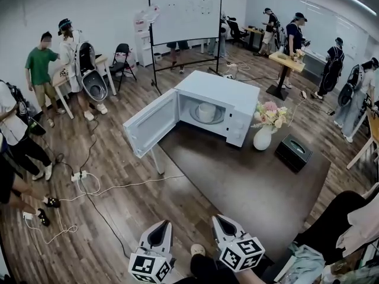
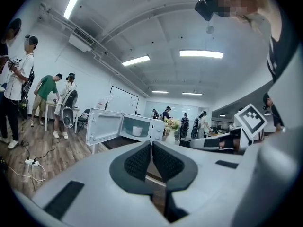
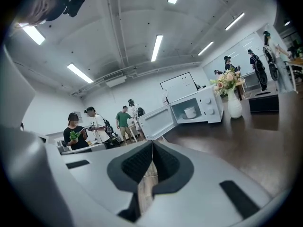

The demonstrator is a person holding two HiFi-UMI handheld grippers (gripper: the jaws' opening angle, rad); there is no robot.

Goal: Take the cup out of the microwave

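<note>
A: Widest first: a wooden floor (image 1: 112,176) with white cables trailing across it, people standing along the walls, and a whiteboard (image 1: 185,16) at the back.

B: And in the middle a dark table (image 1: 249,188). What's on it?

A: A white microwave (image 1: 220,92) sits at its far left corner. The microwave door (image 1: 151,124) hangs wide open, swung out past the table's left edge over the floor.

B: The grippers?

A: Both are low in the head view, down by the table's near corner and well apart from the microwave. In its own view the left gripper (image 2: 151,148) has its ribbed pads pressed together with nothing between them. The right gripper (image 3: 152,148) is the same: jaws closed flat against each other, empty.

B: Smaller things now.

A: A white vase of pink flowers (image 1: 263,136) stands just to the right of the microwave, near the far edge. A dark tissue box (image 1: 294,152) lies toward the right edge, near the vase.

B: And the cup?

A: The white cup (image 1: 206,112) is upright on the glass turntable inside the microwave, in plain sight through the open door.
</note>
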